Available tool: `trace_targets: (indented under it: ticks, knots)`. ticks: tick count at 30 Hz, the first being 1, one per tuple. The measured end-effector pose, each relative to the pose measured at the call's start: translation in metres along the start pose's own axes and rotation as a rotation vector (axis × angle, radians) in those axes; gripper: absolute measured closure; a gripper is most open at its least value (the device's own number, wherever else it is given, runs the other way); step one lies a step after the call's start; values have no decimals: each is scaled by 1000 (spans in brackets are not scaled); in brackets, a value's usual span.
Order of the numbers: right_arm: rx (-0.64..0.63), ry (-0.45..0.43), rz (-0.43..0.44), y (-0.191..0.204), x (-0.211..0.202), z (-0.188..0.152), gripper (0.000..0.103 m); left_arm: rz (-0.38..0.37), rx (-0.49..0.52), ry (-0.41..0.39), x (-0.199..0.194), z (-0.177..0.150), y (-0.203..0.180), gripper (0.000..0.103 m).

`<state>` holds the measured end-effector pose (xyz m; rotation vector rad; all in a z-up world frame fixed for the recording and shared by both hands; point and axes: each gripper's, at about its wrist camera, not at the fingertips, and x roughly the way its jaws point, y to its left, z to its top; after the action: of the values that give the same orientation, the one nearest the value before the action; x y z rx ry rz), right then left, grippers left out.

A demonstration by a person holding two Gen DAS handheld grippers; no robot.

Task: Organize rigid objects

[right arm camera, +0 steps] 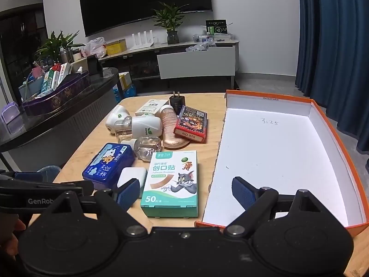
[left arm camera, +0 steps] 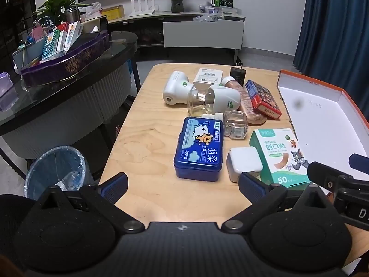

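On the wooden table, going left to right, the left gripper hangs with its jaws spread wide and nothing between them, just short of one blue tin. Behind the tin lie two white plug-in devices, one of them with a clear bottle fitted to it, and one loose clear bottle lying on its side. One white box sits at the far edge, beside one black charger plug. One pink tube lies against one red card box. Nearer, one white cube touches one green bandage box. The right gripper is also wide open and empty, straddling the bandage box and the near edge of one orange tray, which stands empty at the table's right side.
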<state>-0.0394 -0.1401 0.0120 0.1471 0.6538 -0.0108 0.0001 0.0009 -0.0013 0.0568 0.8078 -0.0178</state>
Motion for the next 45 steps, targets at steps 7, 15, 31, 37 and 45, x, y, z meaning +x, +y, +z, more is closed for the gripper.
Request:
trace_targets:
  ticks: [7,15,31,37,45]
  knots:
    - [-7,4,1,1,1,-3,1,-5,-3,4,0,-2,1,0]
    - [-3,-2,-1,1,4,0,1,-10,-6,2,5,0,0,0]
    - [-17,-9,4,5,6,-2,1,-6,-10,9,6,2,3,0]
    - [-15,-14,9,5,7,-2,1,-1,-5,-2,7,1,3,0]
    - [-33,-29,8,6,10,-3,1,4,-1,-8,8,1,2,0]
